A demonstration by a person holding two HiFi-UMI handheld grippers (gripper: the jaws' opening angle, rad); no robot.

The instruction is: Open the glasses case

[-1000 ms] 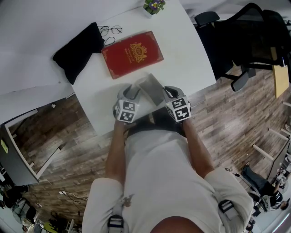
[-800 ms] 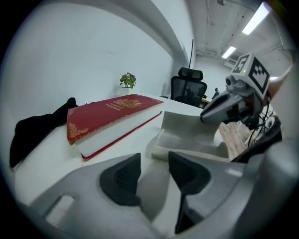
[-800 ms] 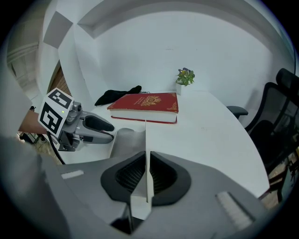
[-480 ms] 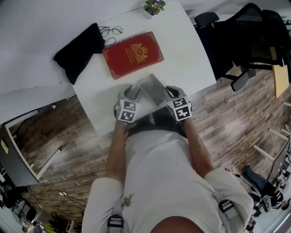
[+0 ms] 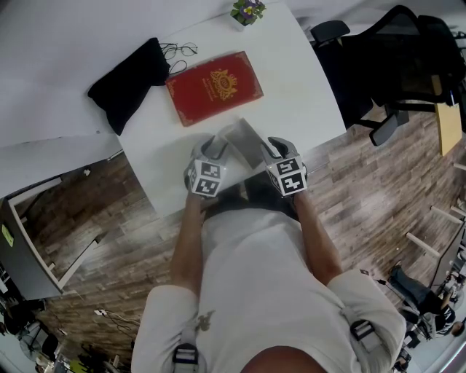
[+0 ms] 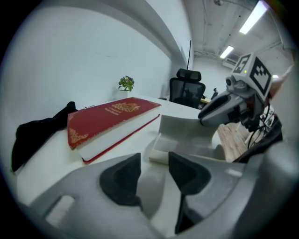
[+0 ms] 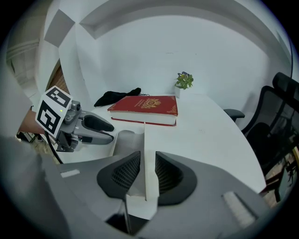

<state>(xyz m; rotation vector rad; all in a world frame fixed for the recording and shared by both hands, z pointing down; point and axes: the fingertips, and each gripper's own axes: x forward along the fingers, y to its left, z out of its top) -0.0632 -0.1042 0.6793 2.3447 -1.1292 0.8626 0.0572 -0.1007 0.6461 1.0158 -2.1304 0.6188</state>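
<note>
Pale grey hard-shell glasses case (image 5: 244, 142) sits just in front of the red gilt-stamped hardback book (image 5: 213, 86), on the person's side. Its lid (image 7: 145, 140) stands up near vertical and its base lies flat on the counter. The opening looks essentially done; by my reading only letting go and backing off remain.

The right hand-held gripper (image 5: 271, 146) has just been opening its jaws. The lid edge is between them, and the pads are slack, not clamped. The left hand-held gripper (image 5: 212, 146) has jaws apart, gripping nothing, at the case's other end.

White rounded counter (image 5: 306, 87). Beyond the book: black cloth (image 5: 127, 80), wire-framed eyeglasses (image 5: 177, 49), small potted plant (image 5: 247, 10). Wood-plank floor (image 5: 95, 218); black office chair (image 5: 393, 58) right of the book.
</note>
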